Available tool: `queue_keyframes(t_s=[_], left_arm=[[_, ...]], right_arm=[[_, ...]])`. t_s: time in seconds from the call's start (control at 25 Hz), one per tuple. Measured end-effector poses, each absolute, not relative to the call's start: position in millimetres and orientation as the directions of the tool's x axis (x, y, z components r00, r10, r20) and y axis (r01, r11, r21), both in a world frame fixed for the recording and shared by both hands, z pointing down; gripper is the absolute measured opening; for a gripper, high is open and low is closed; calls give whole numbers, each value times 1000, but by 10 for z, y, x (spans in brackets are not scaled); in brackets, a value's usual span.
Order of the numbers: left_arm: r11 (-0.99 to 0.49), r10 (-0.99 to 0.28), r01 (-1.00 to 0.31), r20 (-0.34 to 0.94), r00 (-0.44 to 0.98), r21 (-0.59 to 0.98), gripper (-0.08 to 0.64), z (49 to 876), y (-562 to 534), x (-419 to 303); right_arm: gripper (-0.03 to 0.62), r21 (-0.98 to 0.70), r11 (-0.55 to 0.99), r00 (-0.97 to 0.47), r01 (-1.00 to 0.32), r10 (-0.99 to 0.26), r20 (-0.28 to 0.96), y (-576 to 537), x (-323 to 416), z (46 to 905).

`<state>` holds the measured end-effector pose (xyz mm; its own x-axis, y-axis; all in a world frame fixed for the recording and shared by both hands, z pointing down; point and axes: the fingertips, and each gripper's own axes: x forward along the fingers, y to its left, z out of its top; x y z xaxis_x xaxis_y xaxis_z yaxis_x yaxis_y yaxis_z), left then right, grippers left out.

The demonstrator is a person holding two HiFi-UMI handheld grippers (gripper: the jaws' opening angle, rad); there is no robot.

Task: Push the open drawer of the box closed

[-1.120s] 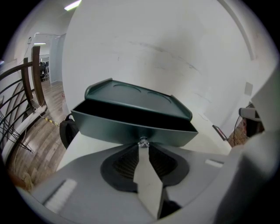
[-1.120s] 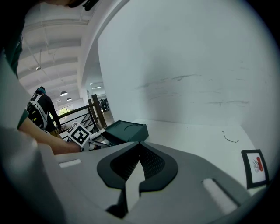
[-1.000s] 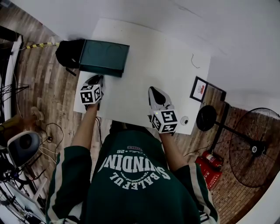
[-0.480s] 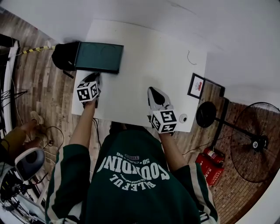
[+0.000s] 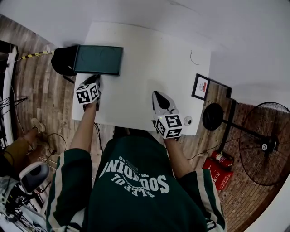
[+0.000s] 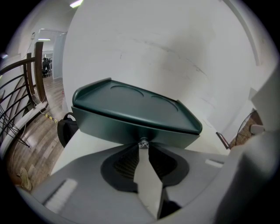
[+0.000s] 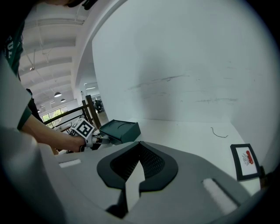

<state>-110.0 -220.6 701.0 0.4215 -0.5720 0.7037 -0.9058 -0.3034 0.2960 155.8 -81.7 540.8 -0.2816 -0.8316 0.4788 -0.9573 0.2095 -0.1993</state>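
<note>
A white table [image 5: 149, 68] stands against a white wall [image 5: 136, 11] over a wooden plank floor [image 5: 41, 97]. A black bag [image 5: 62, 61] sits at its far left corner, a framed picture [image 5: 200, 87] at its right edge; beyond, a black pedestal fan [image 5: 265, 147] and a red case [image 5: 219, 174] stand on the floor.

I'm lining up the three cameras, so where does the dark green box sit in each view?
Head view: the dark green box is at upper left, at the table's left edge.
Left gripper view: the box is large, across the centre.
Right gripper view: the box is small, left of centre.
Shared landmark: the white table beneath it.
</note>
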Motion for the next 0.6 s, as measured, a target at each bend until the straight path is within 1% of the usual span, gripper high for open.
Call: queue_keyframes(t_s=[0.6], left_arm=[[-343,-565,-892,694,447,296,127,6965,-2214,-1062]], right_arm=[[-2,-208,183,-263,-961,-839,477,-668,1650,5399]])
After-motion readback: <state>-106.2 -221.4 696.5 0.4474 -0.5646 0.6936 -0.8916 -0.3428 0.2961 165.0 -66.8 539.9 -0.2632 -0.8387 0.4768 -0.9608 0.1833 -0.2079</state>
